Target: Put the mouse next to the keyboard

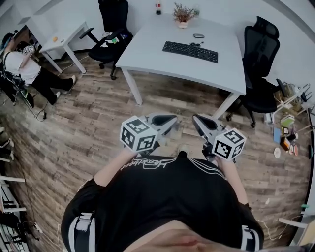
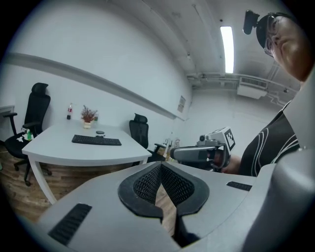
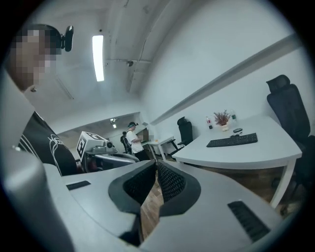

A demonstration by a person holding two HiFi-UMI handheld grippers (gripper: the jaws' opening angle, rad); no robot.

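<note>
- Though nothing is held, L claw (image 2: 160,165) is closed, pads met tip to tip; only wood floor (image 1: 98,123) is seen thru the slit below the tips.
- R claw (image 3: 156,163) is likewise closed to a narrow slit at the tips, w/ nothing gripped.
- Both claws are held side by side in front of the person's black top, over the floor, well apart from the tabletop (image 1: 147,49); each marker cube is seen nearest the body in the head view.
- R claw is seen in the left gripper view at right, L claw in the right gripper view at left.
- Mouse (image 1: 199,35) is found on the white tabletop, on the far side of the keyboard (image 1: 190,51), near its right half, not touching it as far as can be told.
- Potted plant (image 1: 183,15) is set near the mouse at the tabletop's far edge; a bottle (image 1: 158,7) is stood further left.
- Black office chairs are placed at both ends of the tabletop, one at left (image 1: 112,29), one at right (image 1: 261,64).
- Another person (image 1: 22,64) is seen at far left by a small white table (image 1: 61,39).
</note>
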